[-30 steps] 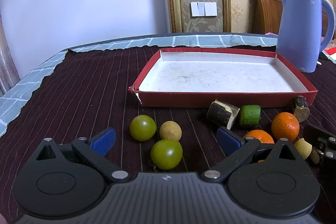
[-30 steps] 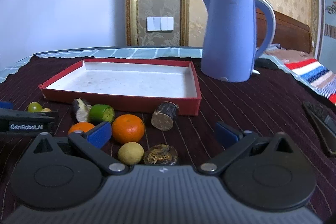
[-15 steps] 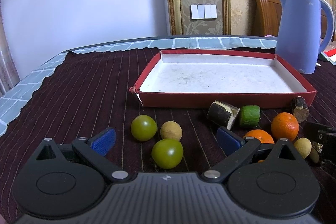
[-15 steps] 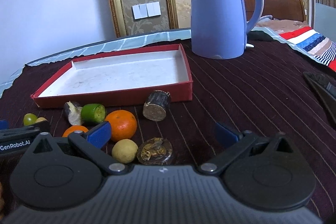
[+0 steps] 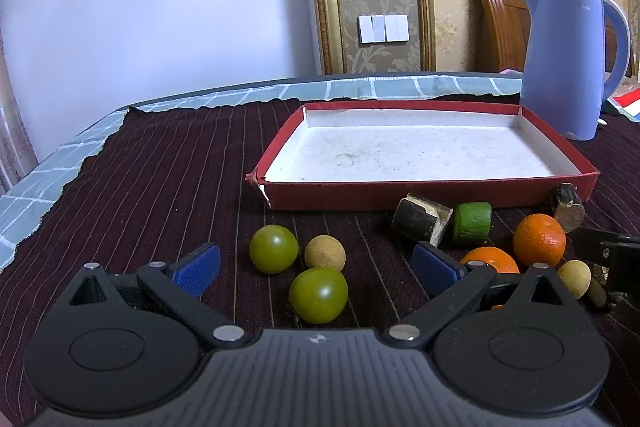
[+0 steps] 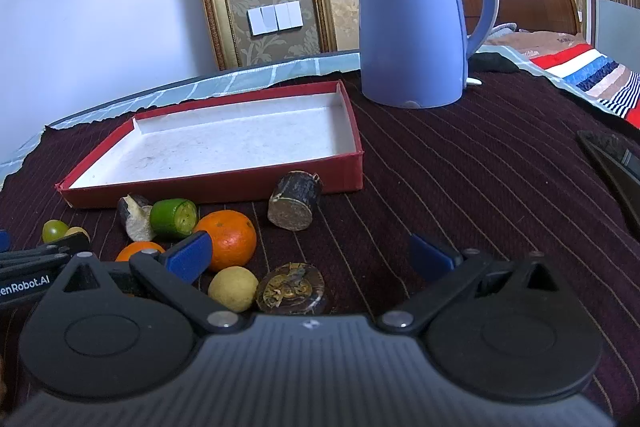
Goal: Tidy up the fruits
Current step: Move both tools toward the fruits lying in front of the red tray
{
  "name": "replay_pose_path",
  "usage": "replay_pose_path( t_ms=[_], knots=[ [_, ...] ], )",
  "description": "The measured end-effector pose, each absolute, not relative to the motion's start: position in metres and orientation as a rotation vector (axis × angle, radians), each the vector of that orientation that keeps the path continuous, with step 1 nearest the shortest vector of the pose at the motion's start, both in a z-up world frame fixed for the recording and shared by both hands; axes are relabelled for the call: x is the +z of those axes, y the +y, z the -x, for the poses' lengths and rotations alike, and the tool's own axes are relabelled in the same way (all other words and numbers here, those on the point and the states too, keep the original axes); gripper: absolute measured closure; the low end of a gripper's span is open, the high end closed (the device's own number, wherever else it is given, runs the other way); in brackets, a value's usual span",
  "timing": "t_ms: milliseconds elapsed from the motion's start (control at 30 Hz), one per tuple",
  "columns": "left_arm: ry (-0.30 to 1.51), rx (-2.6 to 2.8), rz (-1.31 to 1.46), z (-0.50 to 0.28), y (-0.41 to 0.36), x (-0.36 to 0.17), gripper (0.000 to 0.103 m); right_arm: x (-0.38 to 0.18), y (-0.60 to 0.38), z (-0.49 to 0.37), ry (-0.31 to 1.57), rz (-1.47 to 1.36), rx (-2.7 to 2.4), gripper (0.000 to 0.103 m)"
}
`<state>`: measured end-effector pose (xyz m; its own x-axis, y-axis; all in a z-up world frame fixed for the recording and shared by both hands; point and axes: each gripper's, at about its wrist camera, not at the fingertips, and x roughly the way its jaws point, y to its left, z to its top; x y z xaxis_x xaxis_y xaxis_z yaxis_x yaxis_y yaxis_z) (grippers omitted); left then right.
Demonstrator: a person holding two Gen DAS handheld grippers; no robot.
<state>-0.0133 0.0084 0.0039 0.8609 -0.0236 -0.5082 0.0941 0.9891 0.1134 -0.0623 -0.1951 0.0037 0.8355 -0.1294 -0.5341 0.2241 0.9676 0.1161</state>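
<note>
A shallow red box (image 5: 424,191) (image 6: 224,183) with a white floor lies empty on the dark striped cloth. In front of it lie loose fruits. My left gripper (image 5: 316,265) is open low over the cloth, with a green fruit (image 5: 318,294) between its fingers, a second green fruit (image 5: 273,248) and a tan ball (image 5: 324,252) just beyond. My right gripper (image 6: 308,253) is open too, with a yellow ball (image 6: 233,287) and a dark round piece (image 6: 291,287) near its left finger. Two oranges (image 6: 231,239) (image 5: 539,245), a green cut piece (image 6: 174,217) and dark stubs (image 6: 294,201) lie nearby.
A blue kettle (image 6: 416,23) (image 5: 570,61) stands behind the box's right corner. A dark flat object (image 6: 612,163) lies at the far right on the cloth. A striped fabric (image 6: 592,75) covers the back right. The cloth's left edge (image 5: 80,163) drops to a checked cover.
The right gripper's view has swung and tilted, so the kettle and box sit further left and lean. The left gripper has barely moved. No fruit has shifted.
</note>
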Motion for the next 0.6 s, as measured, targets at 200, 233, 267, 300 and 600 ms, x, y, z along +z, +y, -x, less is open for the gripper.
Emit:
replay_pose_path(
  t_ms=[200, 233, 267, 300, 600],
  knots=[
    [0.519, -0.063, -0.142, 0.016, 0.0081, 0.0037, 0.0, 0.0036, -0.1957, 0.0621, 0.55, -0.181, -0.188, 0.0],
    [0.518, -0.062, -0.143, 0.0159, 0.008, 0.0034, 0.0, 0.0032, -0.1959, 0.0618, 0.55, -0.181, -0.187, 0.0],
    [0.518, -0.062, -0.145, 0.0164, 0.0081, 0.0029, 0.0, 0.0029, -0.1958, 0.0619, 0.551, -0.183, -0.186, 0.0],
    [0.519, -0.062, -0.146, 0.0165, 0.0081, 0.0025, 0.0, 0.0027, -0.1961, 0.0621, 0.551, -0.184, -0.184, 0.0],
    [0.521, -0.088, -0.145, 0.0183, 0.0094, 0.0013, 0.0, 0.0017, -0.1971, 0.0635, 0.546, -0.186, -0.182, 0.0]
  ],
)
